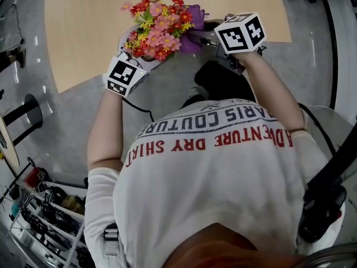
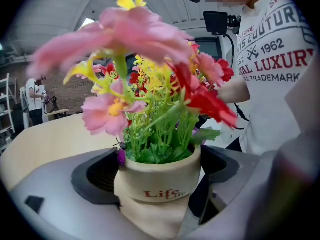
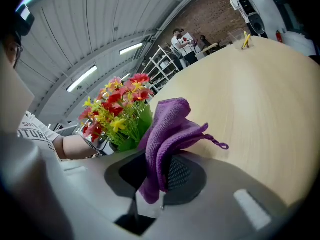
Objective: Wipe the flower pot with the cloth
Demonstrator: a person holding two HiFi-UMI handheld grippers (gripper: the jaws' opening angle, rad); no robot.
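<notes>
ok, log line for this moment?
left gripper: shut on flower pot | right gripper: shut on purple cloth | cloth beside flowers | wipe contact: cannot tell

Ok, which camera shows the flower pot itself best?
Left gripper view: the beige flower pot sits centre frame, clamped in the left gripper, rim and print clear. Head view: flowers cover it. Right gripper view: only flowers behind the purple cloth.

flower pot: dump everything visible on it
The flower pot is cream, ceramic-looking, with a wider rim band printed "Life" in red over a narrower body. It sits upright, clamped between the jaws of the left gripper, holding pink, red and yellow flowers on green stems. The purple cloth in the right gripper is beside the blooms; contact with the pot cannot be told.
</notes>
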